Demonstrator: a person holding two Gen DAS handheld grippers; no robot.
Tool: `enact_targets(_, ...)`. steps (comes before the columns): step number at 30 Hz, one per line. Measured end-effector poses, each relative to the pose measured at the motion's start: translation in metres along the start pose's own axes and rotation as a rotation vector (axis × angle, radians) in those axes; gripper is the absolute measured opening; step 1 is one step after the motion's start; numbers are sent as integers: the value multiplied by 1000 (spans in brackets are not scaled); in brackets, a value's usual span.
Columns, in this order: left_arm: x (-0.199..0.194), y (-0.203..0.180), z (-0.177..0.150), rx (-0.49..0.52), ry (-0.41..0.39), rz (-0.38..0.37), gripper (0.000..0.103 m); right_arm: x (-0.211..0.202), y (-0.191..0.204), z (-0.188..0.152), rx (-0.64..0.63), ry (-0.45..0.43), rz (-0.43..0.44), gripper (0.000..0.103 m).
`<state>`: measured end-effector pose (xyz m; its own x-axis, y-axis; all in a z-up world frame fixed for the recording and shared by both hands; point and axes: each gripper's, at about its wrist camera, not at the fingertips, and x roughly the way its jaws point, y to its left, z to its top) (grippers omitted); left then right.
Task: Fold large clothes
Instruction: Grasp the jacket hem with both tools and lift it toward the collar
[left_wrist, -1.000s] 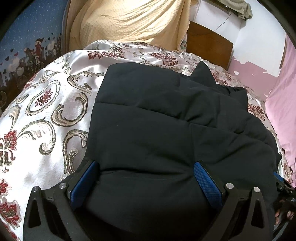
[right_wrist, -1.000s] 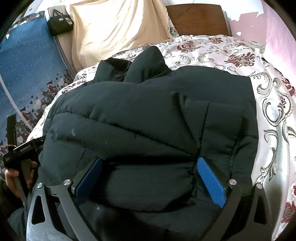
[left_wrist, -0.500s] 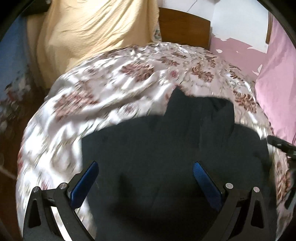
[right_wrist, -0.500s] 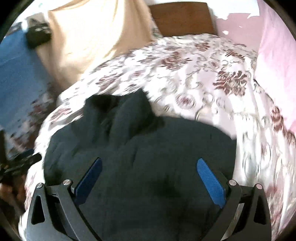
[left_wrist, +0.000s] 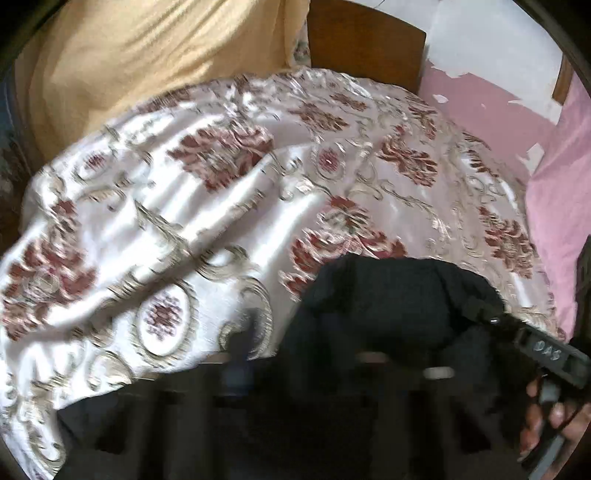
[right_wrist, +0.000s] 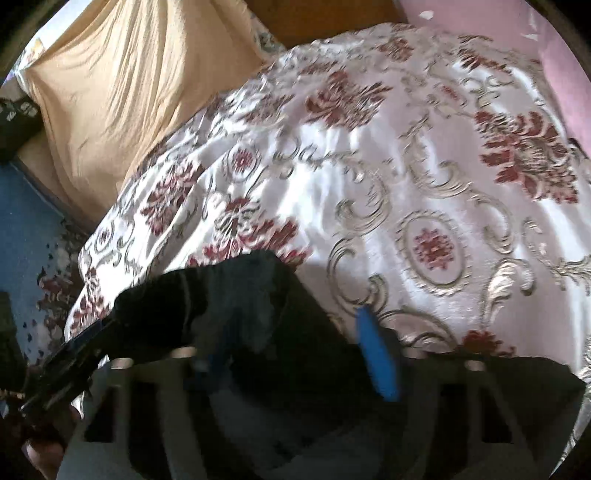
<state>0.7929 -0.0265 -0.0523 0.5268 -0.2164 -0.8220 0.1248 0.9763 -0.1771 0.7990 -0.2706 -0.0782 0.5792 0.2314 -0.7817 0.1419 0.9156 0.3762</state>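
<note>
Both grippers are black frames with silver screws. The right gripper (right_wrist: 299, 354) carries blue finger pads (right_wrist: 378, 356). Seen from the left wrist, its side bears pale lettering, "DAS" (left_wrist: 549, 350), above a grey trigger (left_wrist: 546, 393).
</note>
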Motion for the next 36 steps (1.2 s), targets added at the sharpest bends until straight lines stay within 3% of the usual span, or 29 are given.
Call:
enact_targets(5, -39, 3, -15, -19, -93, -40, 8, -22, 0, -9, -26, -47, 30, 20)
enact_targets(10, -90, 5, -33, 13, -155, -47, 7, -73, -6, -19, -108, -118, 53, 18)
enact_targets(18, -148, 5, -80, 55, -161, -58, 6, -152, -3, -62, -291, -212, 31, 11)
enact_targets(24, -135, 21, -121, 20, -100, -60, 5, -172, -9, -104, -405, -238, 1, 8)
enact_targets(32, -81, 33, -141, -12, -81, -62, 5, -121, -30, -132, -408, -181, -95, 7)
enact_targets(36, -60, 36, -153, 4, -140, -68, 5, -95, -38, -146, -414, -199, -111, 7)
